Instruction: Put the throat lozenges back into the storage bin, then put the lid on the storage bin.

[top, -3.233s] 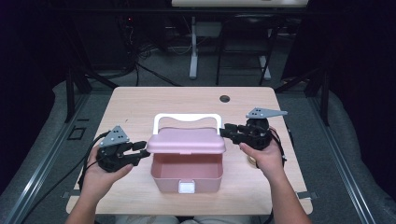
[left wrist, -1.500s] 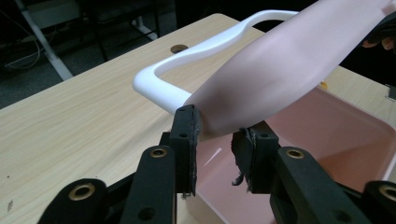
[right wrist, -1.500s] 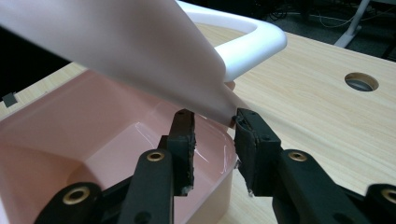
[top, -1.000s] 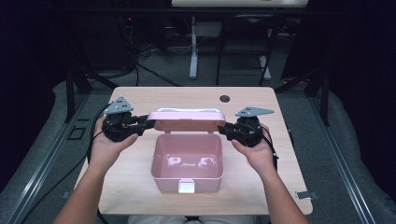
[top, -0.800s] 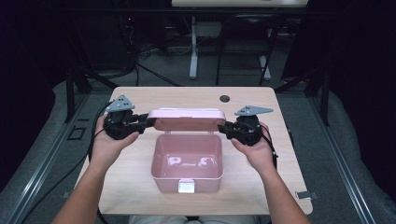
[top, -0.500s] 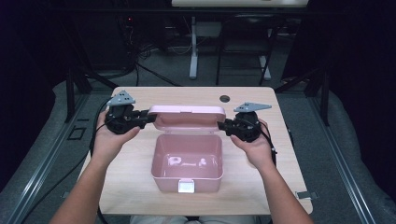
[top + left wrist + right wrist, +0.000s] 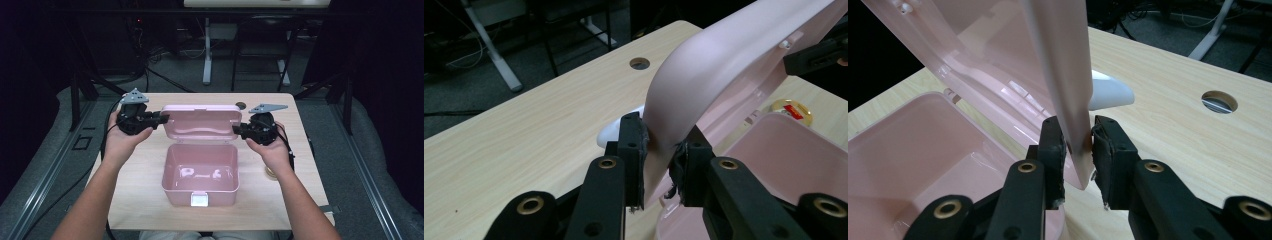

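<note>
Both grippers, left (image 7: 162, 119) and right (image 7: 236, 130), have just squeezed tighter onto the side edges of the raised pink lid (image 7: 201, 121) over its open box (image 7: 200, 175) mid-table, with a small round tin (image 7: 271, 172) by the right wrist and the table's cable hole (image 7: 639, 63) behind.

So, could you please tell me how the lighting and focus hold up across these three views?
High view: the table is evenly lit, the surroundings fall into darkness, and the picture is rather soft. Left gripper view: the pink lid shows a smooth sheen and no harsh glare. Right gripper view: the lid's inside carries bright reflections, and the background is dim.
</note>
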The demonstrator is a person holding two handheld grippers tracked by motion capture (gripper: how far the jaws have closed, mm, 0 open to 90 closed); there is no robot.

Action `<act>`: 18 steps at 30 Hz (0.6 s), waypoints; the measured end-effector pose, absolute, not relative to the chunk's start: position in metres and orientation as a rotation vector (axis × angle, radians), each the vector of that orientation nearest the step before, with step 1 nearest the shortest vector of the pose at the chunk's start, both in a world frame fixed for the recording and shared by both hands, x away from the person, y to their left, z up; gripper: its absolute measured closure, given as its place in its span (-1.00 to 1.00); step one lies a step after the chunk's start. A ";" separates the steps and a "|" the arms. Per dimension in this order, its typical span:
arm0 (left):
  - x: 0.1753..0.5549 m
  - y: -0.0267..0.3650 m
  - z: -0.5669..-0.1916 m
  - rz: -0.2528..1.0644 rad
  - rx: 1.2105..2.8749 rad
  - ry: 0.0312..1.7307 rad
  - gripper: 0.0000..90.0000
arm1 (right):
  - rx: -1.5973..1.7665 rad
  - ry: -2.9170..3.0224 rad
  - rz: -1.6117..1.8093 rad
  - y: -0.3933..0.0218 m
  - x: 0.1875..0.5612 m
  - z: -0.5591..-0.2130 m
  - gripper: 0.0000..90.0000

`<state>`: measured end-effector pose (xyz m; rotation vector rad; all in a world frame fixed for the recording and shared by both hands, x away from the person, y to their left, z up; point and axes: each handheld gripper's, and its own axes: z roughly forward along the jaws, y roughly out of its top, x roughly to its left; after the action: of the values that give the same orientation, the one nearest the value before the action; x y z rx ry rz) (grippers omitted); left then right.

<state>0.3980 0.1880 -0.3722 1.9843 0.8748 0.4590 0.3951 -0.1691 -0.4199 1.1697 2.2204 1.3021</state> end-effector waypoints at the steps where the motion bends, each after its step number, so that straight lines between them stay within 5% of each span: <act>1: 0.400 0.188 -0.372 0.459 1.981 0.879 0.72 | 1.174 2.226 1.297 -0.169 0.396 -0.420 0.66; 18: 0.422 0.189 -0.376 0.416 1.943 0.915 0.74 | 1.204 2.208 1.302 -0.171 0.406 -0.423 0.78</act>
<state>0.4221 0.1892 -0.3762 1.9426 0.9146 0.4165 0.4064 -0.1705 -0.4228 1.2038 2.2078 1.3023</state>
